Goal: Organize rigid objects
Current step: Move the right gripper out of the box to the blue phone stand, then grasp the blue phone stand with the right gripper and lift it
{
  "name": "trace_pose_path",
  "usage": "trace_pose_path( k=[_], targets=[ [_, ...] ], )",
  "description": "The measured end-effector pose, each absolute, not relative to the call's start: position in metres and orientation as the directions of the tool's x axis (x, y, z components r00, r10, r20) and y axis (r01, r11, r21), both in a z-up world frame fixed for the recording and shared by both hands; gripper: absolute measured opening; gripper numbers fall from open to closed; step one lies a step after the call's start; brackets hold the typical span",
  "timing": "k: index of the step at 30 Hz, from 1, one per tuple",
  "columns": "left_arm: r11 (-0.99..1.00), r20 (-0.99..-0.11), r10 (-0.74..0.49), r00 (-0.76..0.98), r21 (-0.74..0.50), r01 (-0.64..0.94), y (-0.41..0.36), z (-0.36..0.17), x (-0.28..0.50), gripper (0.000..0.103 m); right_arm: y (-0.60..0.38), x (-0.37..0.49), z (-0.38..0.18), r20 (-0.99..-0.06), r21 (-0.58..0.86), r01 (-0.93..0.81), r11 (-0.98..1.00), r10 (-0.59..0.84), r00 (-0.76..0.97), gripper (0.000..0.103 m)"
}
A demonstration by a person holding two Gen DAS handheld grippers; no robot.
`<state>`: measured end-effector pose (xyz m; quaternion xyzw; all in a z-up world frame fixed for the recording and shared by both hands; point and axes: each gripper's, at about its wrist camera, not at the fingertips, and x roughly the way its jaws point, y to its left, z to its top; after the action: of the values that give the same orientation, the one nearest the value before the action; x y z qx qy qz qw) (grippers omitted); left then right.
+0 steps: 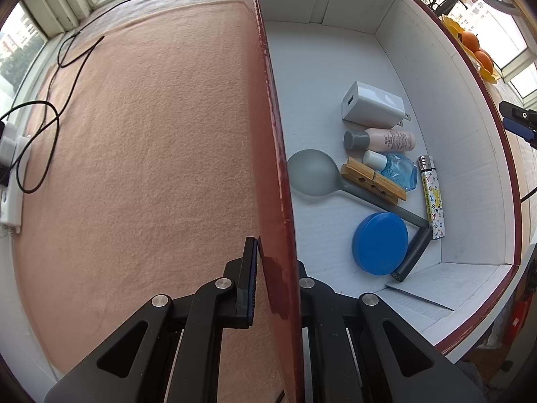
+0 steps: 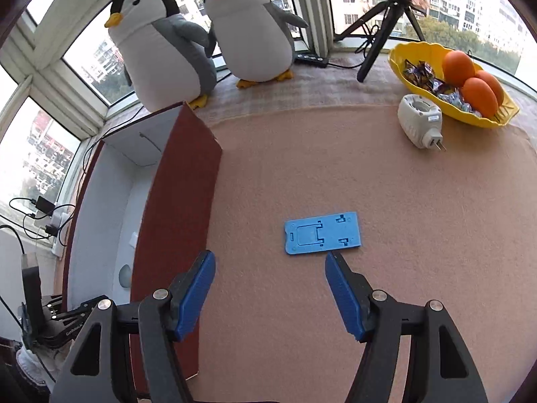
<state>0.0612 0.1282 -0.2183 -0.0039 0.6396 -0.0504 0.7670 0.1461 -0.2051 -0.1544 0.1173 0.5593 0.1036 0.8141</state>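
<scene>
Pink-felt worktop (image 2: pixel 386 235): blue plate (image 2: pixel 323 232) lies flat just ahead of the right claw (image 2: pixel 270 288), long axis crosswise to its spread, empty jaws. Left claw (image 1: pixel 273 288) pinches the box (image 1: pixel 275 154) wall.

Left gripper (image 1: pixel 273 262) clamped, right gripper (image 2: pixel 270 268) spread

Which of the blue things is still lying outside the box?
The flat blue rectangular stand, lying on the pink mat just ahead of the open right claw. The round blue lid and the small blue-tinted bottle lie inside the box.
</scene>
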Motion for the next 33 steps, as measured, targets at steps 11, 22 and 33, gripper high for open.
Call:
trace_pose_path(
  k=[11,22,33],
  targets=[
    [0.995,-0.981,-0.081,0.174,-0.069,0.074,0.128,-0.218,0.061,0.007,-0.230,0.170,-0.201,-0.910,0.370,0.177,0.912,0.317,0.268,0.064],
    [0.995,-0.982,-0.080,0.174,-0.068,0.073,0.127,-0.218,0.062,0.007,-0.237,0.190,-0.225,-0.906,0.414,0.282,0.866,0.361,0.221,0.064],
    [0.995,-0.982,-0.083,0.172,-0.071,0.072,0.125,-0.217,0.063,0.007,-0.203,0.224,-0.229,-0.952,0.276,0.205,0.939,0.237,0.195,0.064]
  ],
)
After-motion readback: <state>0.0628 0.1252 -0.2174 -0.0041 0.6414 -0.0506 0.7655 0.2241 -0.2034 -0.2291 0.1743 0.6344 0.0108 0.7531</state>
